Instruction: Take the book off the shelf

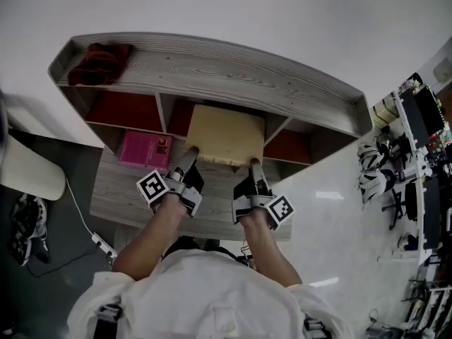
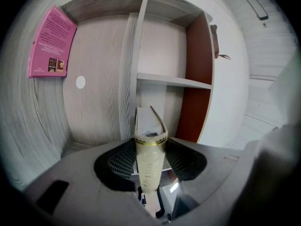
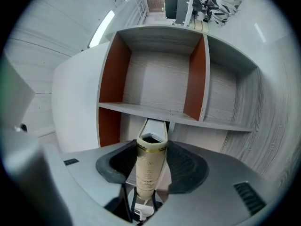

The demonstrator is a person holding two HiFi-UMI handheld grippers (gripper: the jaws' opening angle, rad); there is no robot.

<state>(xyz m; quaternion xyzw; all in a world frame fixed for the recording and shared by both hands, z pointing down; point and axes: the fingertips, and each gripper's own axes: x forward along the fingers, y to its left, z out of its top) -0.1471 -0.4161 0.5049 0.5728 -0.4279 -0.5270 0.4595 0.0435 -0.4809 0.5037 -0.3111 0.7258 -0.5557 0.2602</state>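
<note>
A cream hardcover book (image 1: 226, 134) lies flat between both grippers in front of the grey wooden shelf (image 1: 233, 73). Its far edge sits under the shelf's top board. My left gripper (image 1: 191, 152) is shut on the book's near left corner, and my right gripper (image 1: 254, 164) is shut on its near right corner. In the left gripper view the gold-lined spine (image 2: 150, 147) stands upright, pinched between the dark pads. The right gripper view shows the same spine (image 3: 150, 159) clamped, with empty red-walled compartments (image 3: 157, 81) behind it.
A pink book (image 1: 145, 150) lies on the desk (image 1: 127, 196) at the shelf's lower left. A dark red cloth (image 1: 100, 62) rests on the shelf top. A white chair (image 1: 32, 171) and a cable (image 1: 99, 242) are at the left, with cluttered equipment (image 1: 417, 154) at the right.
</note>
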